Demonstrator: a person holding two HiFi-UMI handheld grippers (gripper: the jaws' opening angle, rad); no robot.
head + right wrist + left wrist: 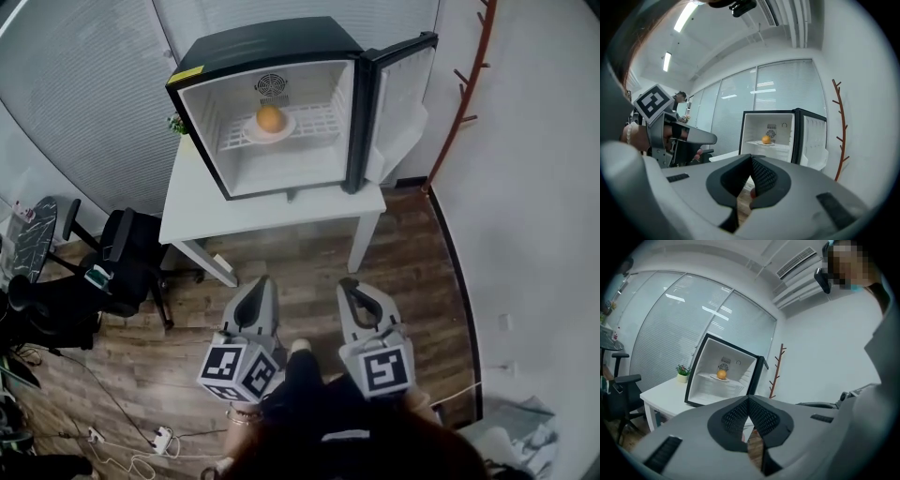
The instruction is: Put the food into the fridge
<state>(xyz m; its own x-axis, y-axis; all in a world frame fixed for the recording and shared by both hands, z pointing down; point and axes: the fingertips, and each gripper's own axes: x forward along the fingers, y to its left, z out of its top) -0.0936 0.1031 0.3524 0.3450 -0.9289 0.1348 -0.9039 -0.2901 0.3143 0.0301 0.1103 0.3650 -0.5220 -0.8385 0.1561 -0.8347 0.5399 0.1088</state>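
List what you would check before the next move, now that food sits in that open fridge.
1. Food inside: the orange lies on a plate on the shelf of the fridge. Ok.
2. Clear of the opening: the orange sits well back. Ok.
3. The door stands wide open. Not ok; it probably needs shutting next.
4. Left gripper: jaws together, nothing between them. Ok.
5. Right gripper: jaws together, nothing between them. Ok.
6. Other food waiting: none shows on the table; beyond that, cannot tell.
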